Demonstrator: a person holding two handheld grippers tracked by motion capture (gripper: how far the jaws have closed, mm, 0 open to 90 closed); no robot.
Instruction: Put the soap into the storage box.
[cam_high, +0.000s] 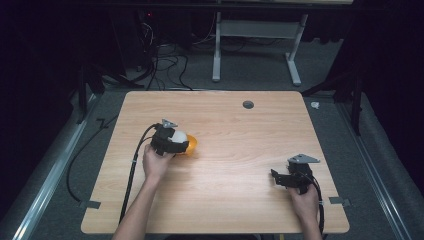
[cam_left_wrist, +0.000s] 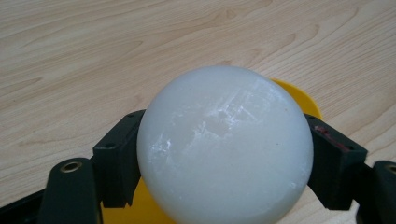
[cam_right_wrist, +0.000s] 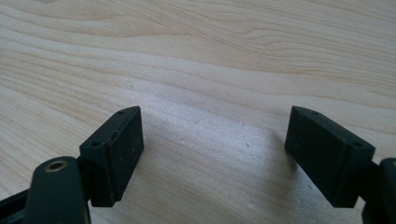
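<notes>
Nearest the person, the right tongs (cam_high: 281, 178) rest low at the right side of the wooden bench (cam_high: 240, 195), jaws wide apart over bare wood. Farther in, left of centre, the left tongs (cam_high: 176, 141) are clamped on a white ball (cam_left_wrist: 225, 144), one jaw touching each side, held directly over a yellow bowl (cam_high: 192, 145) on the bench.
</notes>
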